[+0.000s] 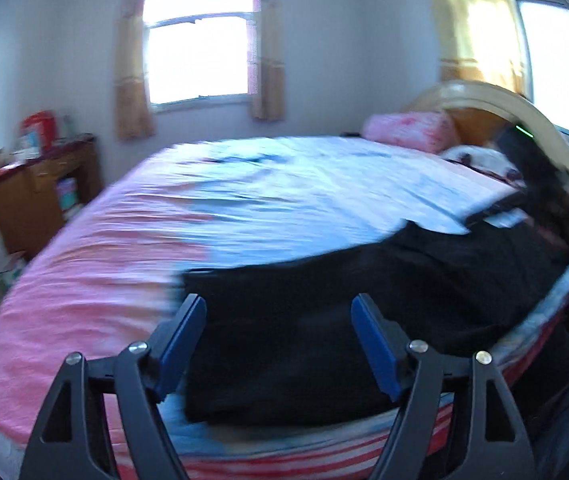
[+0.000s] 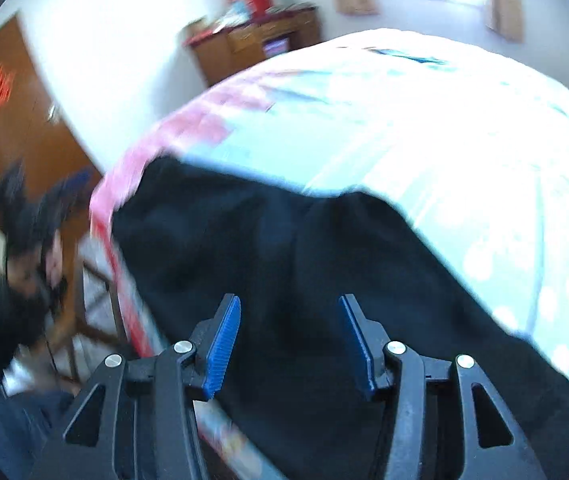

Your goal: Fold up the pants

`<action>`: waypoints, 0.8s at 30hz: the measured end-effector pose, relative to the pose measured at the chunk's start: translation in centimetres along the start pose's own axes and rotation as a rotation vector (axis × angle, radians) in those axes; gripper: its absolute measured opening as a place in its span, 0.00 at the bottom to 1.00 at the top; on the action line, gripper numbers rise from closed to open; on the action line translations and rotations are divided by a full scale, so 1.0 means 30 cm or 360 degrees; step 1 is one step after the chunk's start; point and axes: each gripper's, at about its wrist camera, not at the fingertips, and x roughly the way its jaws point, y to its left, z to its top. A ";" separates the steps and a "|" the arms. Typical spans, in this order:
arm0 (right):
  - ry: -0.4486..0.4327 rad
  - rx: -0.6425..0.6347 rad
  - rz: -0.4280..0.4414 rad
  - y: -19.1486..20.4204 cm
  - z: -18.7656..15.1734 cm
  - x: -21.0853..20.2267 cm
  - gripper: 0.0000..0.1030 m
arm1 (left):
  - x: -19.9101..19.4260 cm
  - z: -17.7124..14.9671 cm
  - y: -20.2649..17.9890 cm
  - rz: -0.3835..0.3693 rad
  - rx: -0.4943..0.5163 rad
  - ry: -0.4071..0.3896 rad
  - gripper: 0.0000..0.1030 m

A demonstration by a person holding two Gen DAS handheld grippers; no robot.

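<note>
Lying along the bed's (image 1: 84,304) near edge, black pants (image 1: 284,340)

A wide bed (image 1: 132,216) in a pink and pale blue sheet fills the white-walled room, its curved wooden headboard (image 1: 496,98) at far right. Bright daylight pours through a far curtained window (image 1: 198,42). A cluttered wooden cabinet (image 1: 40,196) stands far left, beside a brown door (image 2: 8,120).

pants (image 1: 324,300): 1 | bed (image 1: 84,300): 1 | windows (image 1: 198,44): 2 | pillow (image 1: 408,130): 1 | cabinet (image 1: 40,200): 1
</note>
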 end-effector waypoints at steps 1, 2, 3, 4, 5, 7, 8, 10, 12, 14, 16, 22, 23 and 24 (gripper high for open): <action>-0.0005 0.0059 0.0011 -0.020 0.030 0.019 0.51 | 0.041 0.001 -0.046 -0.0049 0.0034 0.0029 0.76; 0.0003 0.0145 0.0041 -0.055 0.064 0.049 0.51 | 0.070 0.002 -0.078 -0.0072 0.0057 0.0049 0.76; 0.0021 0.0205 0.0068 -0.080 0.086 0.081 0.51 | 0.109 -0.001 -0.118 -0.0085 0.0096 0.0078 0.76; 0.0037 0.0245 0.0092 -0.092 0.102 0.111 0.51 | 0.141 -0.007 -0.151 -0.0096 0.0137 0.0109 0.76; 0.0049 0.0283 0.0117 -0.109 0.118 0.136 0.51 | 0.173 -0.013 -0.178 -0.0116 0.0174 0.0145 0.76; 0.0088 0.0372 0.0165 -0.148 0.145 0.192 0.51 | 0.230 -0.028 -0.223 -0.0151 0.0221 0.0217 0.76; 0.0112 0.0417 0.0201 -0.164 0.154 0.224 0.51 | 0.242 -0.039 -0.241 -0.0185 0.0225 0.0255 0.76; 0.0131 0.0490 0.0250 -0.185 0.158 0.270 0.48 | 0.281 -0.068 -0.258 -0.0187 0.0254 0.0340 0.76; 0.0140 0.0516 0.0230 -0.212 0.164 0.290 0.06 | 0.298 -0.093 -0.266 -0.0187 0.0263 0.0387 0.79; 0.0099 0.0524 0.0171 -0.239 0.167 0.279 0.05 | 0.300 -0.100 -0.254 -0.0215 0.0228 0.0384 0.81; 0.0099 0.0562 0.0138 -0.273 0.160 0.306 0.05 | 0.302 -0.092 -0.254 -0.0236 0.0192 0.0382 0.82; 0.0096 0.0534 0.0106 -0.256 0.140 0.278 0.32 | 0.256 -0.061 -0.269 -0.0247 0.0167 0.0328 0.82; 0.0065 0.0529 0.0083 -0.255 0.127 0.238 0.46 | 0.242 -0.051 -0.279 -0.0252 0.0167 0.0311 0.82; 0.0006 0.0515 0.0030 -0.253 0.108 0.180 0.49 | 0.237 -0.041 -0.289 -0.0259 0.0171 0.0300 0.82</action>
